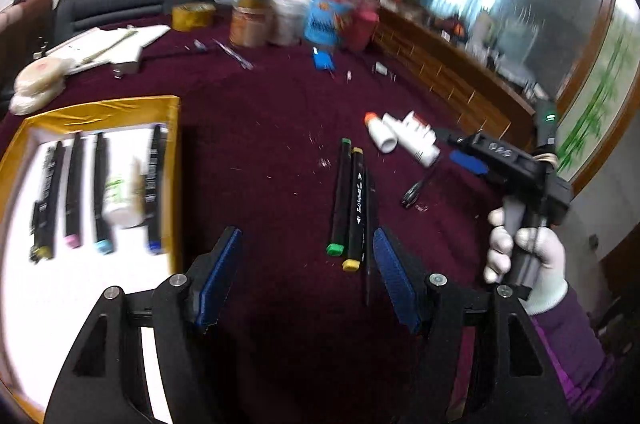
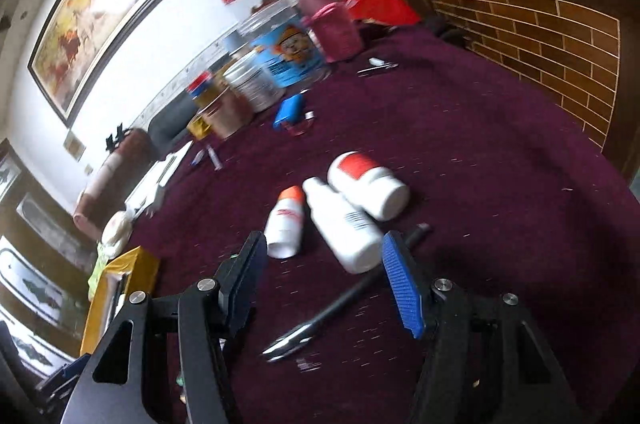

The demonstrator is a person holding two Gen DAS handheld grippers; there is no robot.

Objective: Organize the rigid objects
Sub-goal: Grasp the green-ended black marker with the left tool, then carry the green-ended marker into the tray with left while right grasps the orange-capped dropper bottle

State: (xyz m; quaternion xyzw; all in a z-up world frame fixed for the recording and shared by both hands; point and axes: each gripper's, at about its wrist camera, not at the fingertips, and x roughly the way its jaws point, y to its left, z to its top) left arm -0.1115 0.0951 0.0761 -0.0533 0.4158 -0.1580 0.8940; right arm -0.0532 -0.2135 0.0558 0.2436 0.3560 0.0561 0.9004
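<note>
On the maroon cloth lie a green-capped marker (image 1: 338, 200), a yellow-capped marker (image 1: 356, 212) and a thin black pen (image 1: 368, 244), side by side just ahead of my left gripper (image 1: 306, 264), which is open and empty. To its left, the gold-rimmed box (image 1: 100, 106) holds several markers and a small white bottle (image 1: 120, 204). Three white bottles (image 2: 344, 224) lie in a cluster in front of my right gripper (image 2: 324, 264), also open and holding nothing. A black pen with a silver clip (image 2: 320, 316) lies on the cloth below its fingers. In the left wrist view a gloved hand (image 1: 524, 256) holds the right gripper (image 1: 460, 150).
Jars and cans (image 1: 304, 12) crowd the back of the table, with a yellow tape roll (image 1: 192, 16), papers (image 1: 108, 48) and a small blue object (image 1: 323, 61) nearby. A wooden cabinet (image 1: 460, 76) runs along the right edge. The gold box (image 2: 120, 276) sits left of the right gripper.
</note>
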